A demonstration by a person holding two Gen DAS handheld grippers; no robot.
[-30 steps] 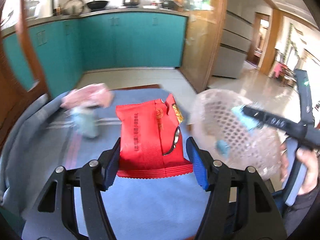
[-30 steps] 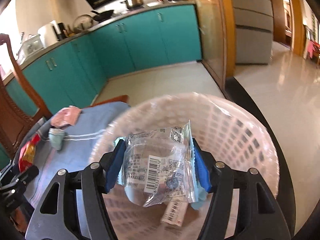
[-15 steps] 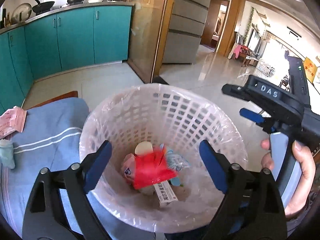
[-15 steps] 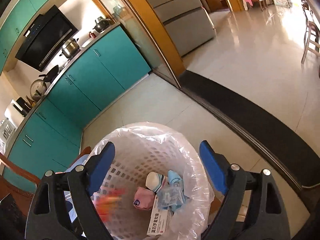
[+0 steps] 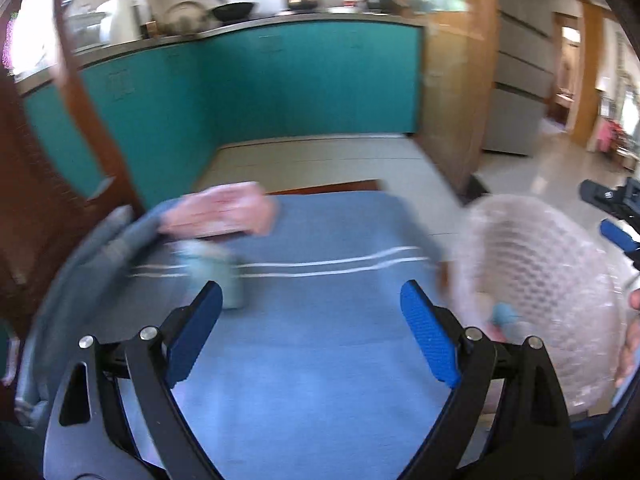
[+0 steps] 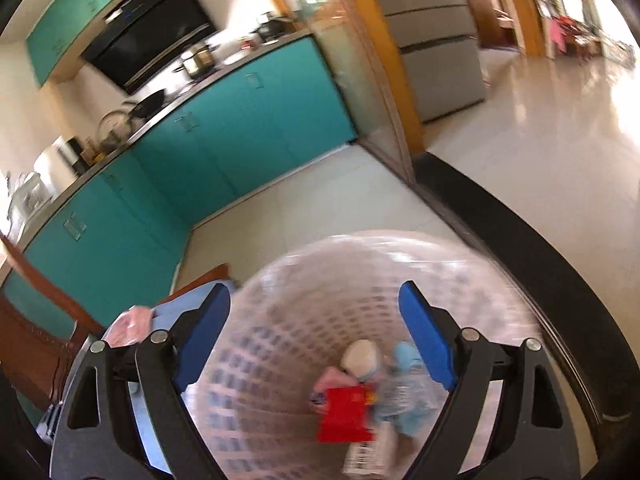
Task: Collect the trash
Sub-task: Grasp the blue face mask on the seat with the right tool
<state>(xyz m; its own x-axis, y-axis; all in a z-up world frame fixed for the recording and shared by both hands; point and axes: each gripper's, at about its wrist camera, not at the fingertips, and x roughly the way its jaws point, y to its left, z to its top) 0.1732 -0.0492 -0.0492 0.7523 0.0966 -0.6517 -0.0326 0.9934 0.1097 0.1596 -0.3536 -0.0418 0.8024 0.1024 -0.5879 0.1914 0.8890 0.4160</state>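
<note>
A blue cloth (image 5: 320,360) with white stripes covers the surface, and the lined mesh basket (image 6: 460,280) stands at its right edge. Inside the basket lie a red wrapper (image 6: 344,416), a pale blue scrap (image 6: 404,356) and other bits of trash. A pink packet (image 5: 224,208) and a small teal piece (image 5: 216,272) sit blurred on the cloth. The left gripper (image 5: 310,332) hangs over bare cloth, the right gripper (image 6: 316,340) over the basket; both jaws have just been opening and stand wide apart with nothing between them
</note>
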